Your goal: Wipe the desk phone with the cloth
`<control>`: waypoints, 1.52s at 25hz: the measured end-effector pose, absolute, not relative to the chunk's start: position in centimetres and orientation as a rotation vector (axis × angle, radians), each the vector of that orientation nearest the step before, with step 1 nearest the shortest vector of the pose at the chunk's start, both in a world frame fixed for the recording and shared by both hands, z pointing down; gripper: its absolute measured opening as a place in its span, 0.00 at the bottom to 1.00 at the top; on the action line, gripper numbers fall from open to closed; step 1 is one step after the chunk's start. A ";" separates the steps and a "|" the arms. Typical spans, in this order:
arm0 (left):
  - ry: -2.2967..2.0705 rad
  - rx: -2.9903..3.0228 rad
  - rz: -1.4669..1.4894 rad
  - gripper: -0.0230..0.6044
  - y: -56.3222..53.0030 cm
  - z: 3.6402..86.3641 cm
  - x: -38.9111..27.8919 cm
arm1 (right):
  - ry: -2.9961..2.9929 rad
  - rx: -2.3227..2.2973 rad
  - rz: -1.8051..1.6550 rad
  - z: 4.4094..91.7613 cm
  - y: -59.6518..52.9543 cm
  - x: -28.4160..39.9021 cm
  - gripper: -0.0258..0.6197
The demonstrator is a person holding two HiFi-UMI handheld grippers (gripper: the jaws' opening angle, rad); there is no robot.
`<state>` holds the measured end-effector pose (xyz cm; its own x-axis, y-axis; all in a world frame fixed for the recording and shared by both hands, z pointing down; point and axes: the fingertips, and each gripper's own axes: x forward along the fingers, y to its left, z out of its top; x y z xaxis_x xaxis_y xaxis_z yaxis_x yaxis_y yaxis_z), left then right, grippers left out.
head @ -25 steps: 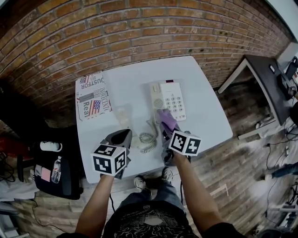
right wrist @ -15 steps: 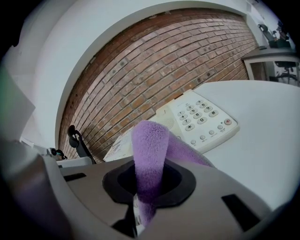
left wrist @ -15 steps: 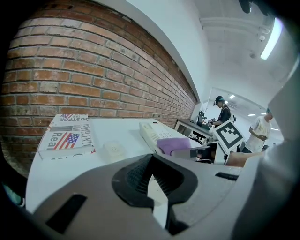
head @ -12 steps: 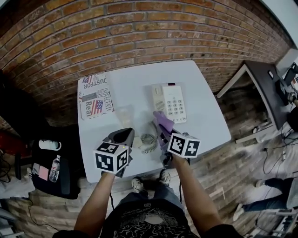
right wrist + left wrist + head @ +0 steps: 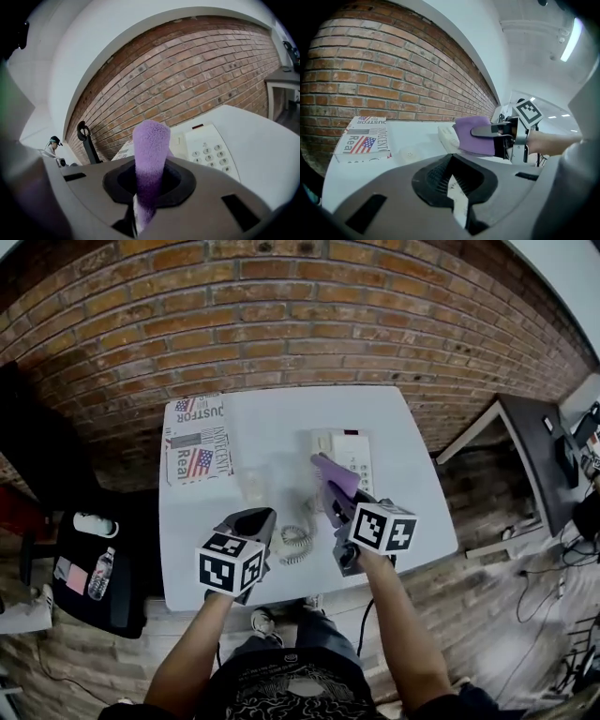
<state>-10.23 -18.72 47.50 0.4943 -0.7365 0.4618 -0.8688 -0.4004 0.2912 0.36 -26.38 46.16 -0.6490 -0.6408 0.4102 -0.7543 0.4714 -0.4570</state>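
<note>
Left gripper (image 5: 452,182) jaws together, empty. Right gripper (image 5: 140,201) clamps cloth (image 5: 150,152) upright at phone (image 5: 349,452) near edge, contact unclear. Only head view shows cord (image 5: 296,536). Only right gripper view shows keypad (image 5: 212,157). Newspaper (image 5: 197,439) far left.

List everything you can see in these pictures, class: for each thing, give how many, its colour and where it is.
Table: one, white, in front of the wall.
Brick wall: one, red-brown, behind the table.
Desk phone: one, cream, right half of the table.
Handset: one, cream, lying on the table left of the phone.
Cord: one, pale, coiled, near the table's front edge.
Newspaper: one, printed with a flag, at the table's left end.
Cloth: one, purple, over the phone.
Side desk: one, dark, far right.
Left claw: one, grey, jaws together, empty, above the table's front.
Right claw: one, grey, shut on the cloth.
</note>
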 end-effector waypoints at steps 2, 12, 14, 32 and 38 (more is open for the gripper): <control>-1.354 2.224 0.348 0.05 -19.2 47.5 -10.4 | -2.566 1.149 0.865 45.0 -28.0 -0.3 0.11; -1.539 2.071 0.310 0.05 -21.7 47.6 -11.7 | -2.623 0.803 0.536 40.8 -36.5 -3.9 0.11; -1.563 2.052 0.304 0.05 -22.2 47.5 -11.7 | -2.607 0.725 0.441 40.5 -37.9 -4.8 0.11; -1.802 1.831 0.266 0.05 -22.3 48.0 -13.3 | -2.197 0.051 -0.067 49.8 -40.6 -10.0 0.11; -1.844 1.772 0.231 0.05 -21.3 48.6 -13.0 | -2.084 -0.082 -0.163 51.9 -38.8 -9.6 0.11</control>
<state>-13.04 -21.34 48.64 0.0360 -0.8631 0.5038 -0.9607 0.1089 0.2553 -9.59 -38.76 51.88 -0.4959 -0.0088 0.8683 0.1260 0.9886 0.0820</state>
